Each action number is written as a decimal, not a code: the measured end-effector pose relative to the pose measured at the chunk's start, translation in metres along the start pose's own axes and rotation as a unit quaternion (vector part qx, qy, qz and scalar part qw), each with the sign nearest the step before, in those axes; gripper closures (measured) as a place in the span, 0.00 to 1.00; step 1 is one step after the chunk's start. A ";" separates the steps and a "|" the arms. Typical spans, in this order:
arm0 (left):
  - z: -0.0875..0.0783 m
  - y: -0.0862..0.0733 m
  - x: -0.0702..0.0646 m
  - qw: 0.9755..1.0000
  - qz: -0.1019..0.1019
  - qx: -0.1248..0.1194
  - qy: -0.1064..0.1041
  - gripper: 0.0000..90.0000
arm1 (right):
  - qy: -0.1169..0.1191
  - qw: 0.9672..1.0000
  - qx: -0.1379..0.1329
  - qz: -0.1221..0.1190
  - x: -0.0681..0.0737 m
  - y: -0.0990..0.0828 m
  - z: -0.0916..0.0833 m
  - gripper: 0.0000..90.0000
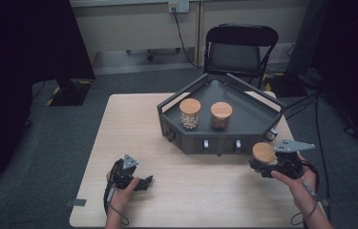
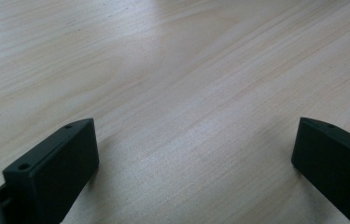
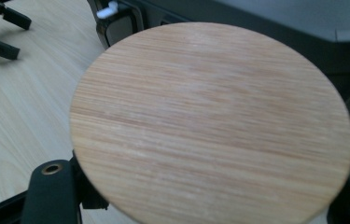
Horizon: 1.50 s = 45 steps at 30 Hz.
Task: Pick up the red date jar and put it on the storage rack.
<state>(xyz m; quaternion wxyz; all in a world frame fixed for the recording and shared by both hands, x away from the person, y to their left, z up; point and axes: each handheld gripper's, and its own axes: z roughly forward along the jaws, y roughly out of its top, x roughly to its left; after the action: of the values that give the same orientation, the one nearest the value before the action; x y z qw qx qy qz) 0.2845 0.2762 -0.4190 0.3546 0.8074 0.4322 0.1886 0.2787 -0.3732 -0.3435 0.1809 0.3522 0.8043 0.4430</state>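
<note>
A jar with a round wooden lid [image 1: 264, 152] hangs just off the front right corner of the dark grey tray [image 1: 250, 114], and my right gripper [image 1: 261, 164] is shut on it. In the right gripper view the lid [image 3: 210, 121] spans the space between the jaws of my right gripper [image 3: 205, 191]; the jar's body is hidden beneath it. Two more wooden-lidded jars stand in the tray: one with pale balls [image 1: 190, 113], one with brown contents [image 1: 221, 115]. My left gripper [image 1: 143, 182] rests low over the table's front left, open, with bare wood between the jaws of that gripper [image 2: 196, 154].
The light wooden table [image 1: 133, 124] carries the tray at its back right. A black folding chair [image 1: 241, 47] stands behind the table. The tray's front wall [image 3: 238, 23] lies close behind the held jar, and the left gripper [image 3: 0, 32] appears far off.
</note>
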 end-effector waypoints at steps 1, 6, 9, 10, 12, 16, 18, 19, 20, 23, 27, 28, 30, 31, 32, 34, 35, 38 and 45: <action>0.000 0.000 0.000 1.000 0.000 0.000 0.000 0.00 | 0.001 1.000 0.000 -0.001 0.000 0.003 -0.001 0.29; 0.000 0.000 0.000 1.000 0.000 0.000 0.000 0.00 | 0.000 1.000 0.008 -0.013 0.001 0.016 -0.002 0.29; 0.000 0.000 0.000 1.000 0.000 0.000 0.000 0.00 | 0.001 1.000 0.010 -0.014 0.001 0.022 -0.004 0.29; 0.000 0.000 0.000 1.000 0.000 0.000 0.000 0.00 | 0.003 1.000 0.010 -0.013 0.001 0.024 -0.004 0.29; 0.000 0.000 0.000 1.000 0.000 0.000 0.000 0.00 | 0.005 1.000 0.010 -0.015 0.000 0.028 -0.005 0.29; 0.000 0.000 0.000 1.000 0.000 0.000 0.000 0.00 | 0.010 1.000 0.010 -0.013 -0.002 0.035 -0.007 0.29; 0.000 0.000 0.000 1.000 0.000 0.000 0.000 0.00 | 0.014 1.000 0.008 -0.012 -0.004 0.038 -0.007 0.29; 0.000 0.000 0.000 1.000 0.000 0.000 0.000 0.00 | 0.014 1.000 0.009 -0.012 -0.004 0.040 -0.008 0.29; 0.000 0.000 0.000 1.000 0.000 0.000 0.000 0.00 | 0.013 1.000 0.011 -0.013 -0.004 0.043 -0.008 0.29; 0.000 0.000 0.000 1.000 0.000 0.000 0.000 0.00 | 0.016 1.000 0.011 -0.011 -0.006 0.049 -0.009 0.29; 0.000 0.000 0.000 1.000 0.000 0.000 0.000 0.00 | 0.012 1.000 0.013 -0.014 -0.007 0.057 -0.011 0.29; 0.000 0.000 0.000 1.000 0.000 0.000 0.000 0.00 | 0.012 1.000 0.012 -0.014 -0.008 0.059 -0.011 0.29; 0.000 0.000 0.000 1.000 0.000 0.000 0.000 0.00 | 0.014 1.000 0.014 -0.012 -0.009 0.062 -0.011 0.29; 0.000 0.000 0.000 1.000 0.000 0.000 0.000 0.00 | 0.013 1.000 0.015 -0.014 -0.009 0.065 -0.011 0.29; 0.000 0.000 0.000 1.000 0.000 0.000 0.000 0.00 | 0.011 1.000 0.017 -0.015 -0.008 0.067 -0.011 0.29; 0.000 0.000 0.000 1.000 0.000 0.000 0.000 0.00 | 0.011 1.000 0.018 -0.016 -0.009 0.070 -0.010 0.29; 0.000 0.000 0.000 1.000 0.000 0.000 0.000 0.00 | 0.012 1.000 0.018 -0.015 -0.009 0.072 -0.010 0.29; 0.000 0.000 0.000 1.000 0.000 0.000 0.000 0.00 | 0.012 1.000 0.018 -0.016 -0.010 0.077 -0.009 0.29; 0.000 0.000 0.000 1.000 0.000 0.000 0.000 0.00 | 0.011 1.000 0.017 -0.017 -0.011 0.090 -0.007 0.29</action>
<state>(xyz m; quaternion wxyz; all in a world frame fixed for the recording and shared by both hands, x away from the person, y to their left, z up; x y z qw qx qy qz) 0.2845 0.2762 -0.4190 0.3545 0.8075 0.4321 0.1886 0.3187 -0.3528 -0.2639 0.1734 0.3364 0.8198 0.4299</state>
